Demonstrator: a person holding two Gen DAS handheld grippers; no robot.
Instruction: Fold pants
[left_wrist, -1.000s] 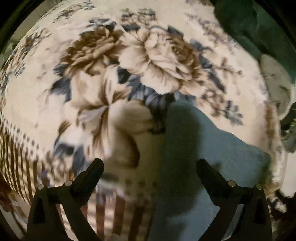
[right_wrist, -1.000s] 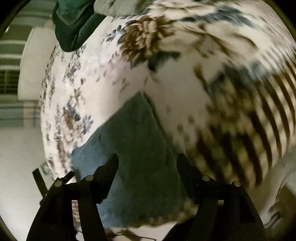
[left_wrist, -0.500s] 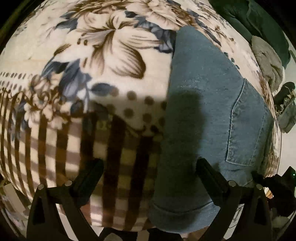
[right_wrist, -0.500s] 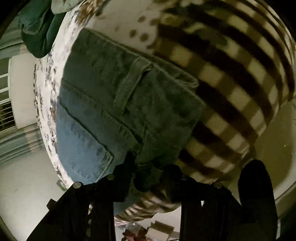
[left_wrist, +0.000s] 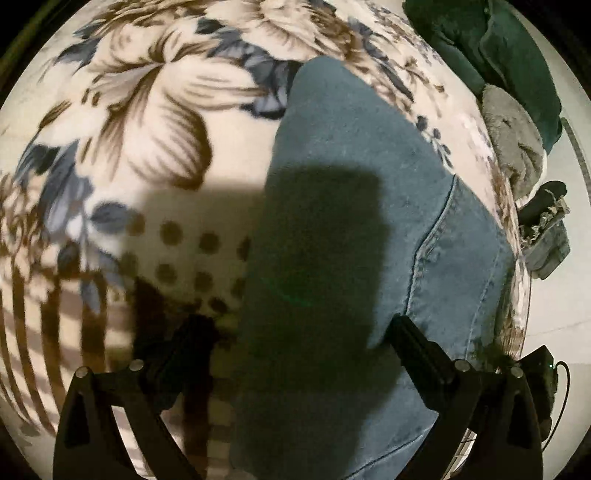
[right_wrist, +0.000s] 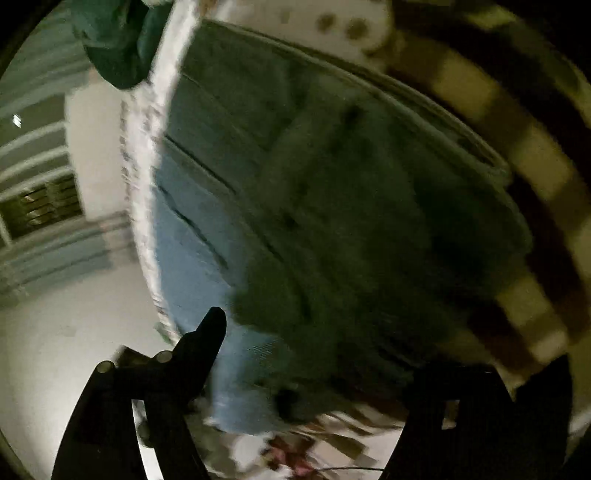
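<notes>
Blue denim pants (left_wrist: 354, 229) lie folded on a floral and striped blanket (left_wrist: 147, 110), back pocket seam showing at the right. My left gripper (left_wrist: 299, 332) is open just above the pants' near end, its right finger (left_wrist: 413, 343) over the denim and its left finger over the blanket. In the blurred right wrist view the pants (right_wrist: 314, 206) fill the middle, near the blanket's edge. My right gripper (right_wrist: 325, 350) is open with its jaws wide apart over the pants' near edge, holding nothing.
A dark green garment (left_wrist: 509, 51) and a grey cloth (left_wrist: 513, 136) lie at the blanket's far right edge; the green one also shows in the right wrist view (right_wrist: 118, 40). A dark object (left_wrist: 546, 232) sits beyond the edge. The blanket edge (right_wrist: 147, 184) drops off to pale floor.
My right gripper was shut on the pants' edge and has opened, letting it go. My left gripper has moved slightly closer over the pants.
</notes>
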